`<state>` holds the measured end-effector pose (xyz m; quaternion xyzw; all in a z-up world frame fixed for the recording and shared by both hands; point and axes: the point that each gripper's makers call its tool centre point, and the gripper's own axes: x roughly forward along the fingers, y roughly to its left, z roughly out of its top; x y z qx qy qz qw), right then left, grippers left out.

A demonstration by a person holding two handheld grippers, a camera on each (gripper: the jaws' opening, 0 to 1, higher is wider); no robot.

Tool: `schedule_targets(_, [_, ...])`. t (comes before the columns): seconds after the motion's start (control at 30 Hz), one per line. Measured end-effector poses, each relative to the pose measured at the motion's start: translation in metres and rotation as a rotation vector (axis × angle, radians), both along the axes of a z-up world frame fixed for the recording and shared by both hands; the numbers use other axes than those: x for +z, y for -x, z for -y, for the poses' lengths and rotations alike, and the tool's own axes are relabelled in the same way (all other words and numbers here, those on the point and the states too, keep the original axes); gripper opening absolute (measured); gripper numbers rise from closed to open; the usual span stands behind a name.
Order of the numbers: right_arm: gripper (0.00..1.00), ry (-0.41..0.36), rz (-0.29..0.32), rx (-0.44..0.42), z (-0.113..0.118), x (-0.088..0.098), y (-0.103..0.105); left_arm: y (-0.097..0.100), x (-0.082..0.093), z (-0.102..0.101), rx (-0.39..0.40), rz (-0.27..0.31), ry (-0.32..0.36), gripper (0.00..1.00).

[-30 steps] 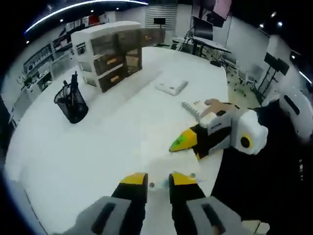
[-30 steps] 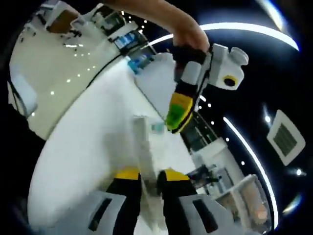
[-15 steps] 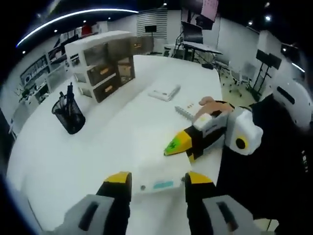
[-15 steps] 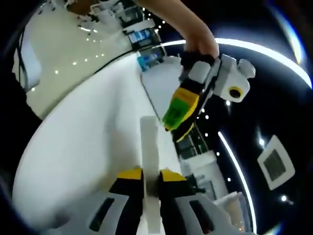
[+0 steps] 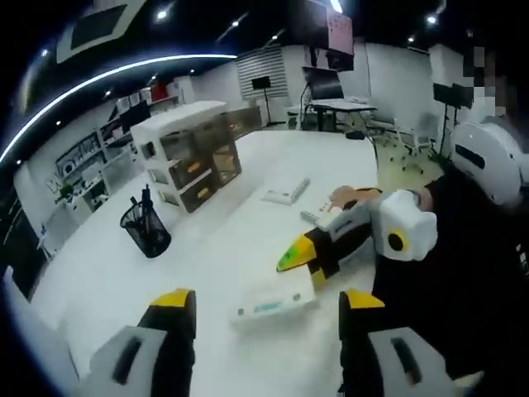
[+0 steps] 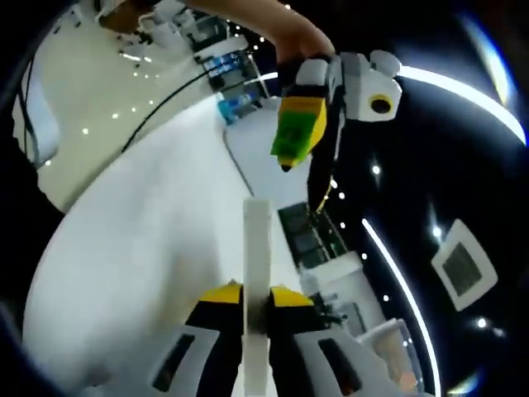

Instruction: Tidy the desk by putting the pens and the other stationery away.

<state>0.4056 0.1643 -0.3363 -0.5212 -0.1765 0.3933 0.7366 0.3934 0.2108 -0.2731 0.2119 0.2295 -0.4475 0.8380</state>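
The left gripper (image 5: 266,302) has its jaws wide apart and holds nothing. A flat white box (image 5: 273,298) is between them, just beside the right gripper (image 5: 310,248), whose jaws are closed on it (image 6: 257,273). Beyond the box on the white desk (image 5: 107,273) stand a black pen cup (image 5: 146,231) and a drawer unit (image 5: 192,155).

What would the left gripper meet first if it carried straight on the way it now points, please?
Probably the flat white box between its open jaws, held by the right gripper; beyond lies bare white table. Depth is hard to judge.
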Motion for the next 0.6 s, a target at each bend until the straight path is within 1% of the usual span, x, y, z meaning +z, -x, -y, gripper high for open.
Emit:
schedule_targets(0.07, [0.07, 0.000, 0.002, 0.001, 0.001, 0.002, 0.000, 0.006, 0.003, -0.003, 0.014, 0.024, 0.020, 0.70])
schedule_targets(0.2, [0.07, 0.006, 0.011, -0.008, 0.007, 0.006, -0.002, 0.017, 0.004, -0.007, 0.038, 0.069, 0.030, 0.70])
schedule_targets(0.27, [0.07, 0.009, 0.021, -0.011, 0.011, 0.008, -0.002, 0.020, 0.004, -0.009, 0.046, 0.079, 0.038, 0.70])
schedule_targets(0.37, [0.07, 0.019, 0.039, -0.026, 0.022, 0.014, -0.005, 0.029, 0.003, -0.011, 0.072, 0.097, 0.073, 0.70])
schedule_targets(0.5, [0.07, 0.026, 0.066, -0.055, 0.041, 0.027, -0.009, 0.037, -0.006, -0.017, 0.108, 0.117, 0.080, 0.71])
schedule_targets(0.6, [0.07, 0.030, 0.084, -0.077, 0.055, 0.036, -0.012, 0.043, -0.012, -0.019, 0.126, 0.113, 0.091, 0.72])
